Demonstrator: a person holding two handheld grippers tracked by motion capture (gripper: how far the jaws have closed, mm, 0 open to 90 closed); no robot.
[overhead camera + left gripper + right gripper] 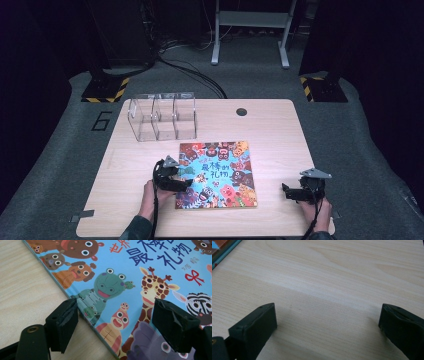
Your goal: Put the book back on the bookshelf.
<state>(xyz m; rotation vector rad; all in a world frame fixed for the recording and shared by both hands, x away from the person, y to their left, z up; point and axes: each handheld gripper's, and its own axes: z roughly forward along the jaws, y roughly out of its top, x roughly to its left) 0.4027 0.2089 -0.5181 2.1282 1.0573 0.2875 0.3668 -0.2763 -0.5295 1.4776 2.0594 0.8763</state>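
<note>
My left gripper [186, 181] at the picture book's [220, 172] 9 o'clock edge, jaws apart astride that edge, book flat mid-table [280, 130], my right gripper [287, 192] at its 3 o'clock, jaws wide, nothing held

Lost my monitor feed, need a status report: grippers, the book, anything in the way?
Left gripper open, jaws straddling the picture book's left edge. Right gripper open over bare table. Clear organizer stands behind the book, apart from it.
</note>
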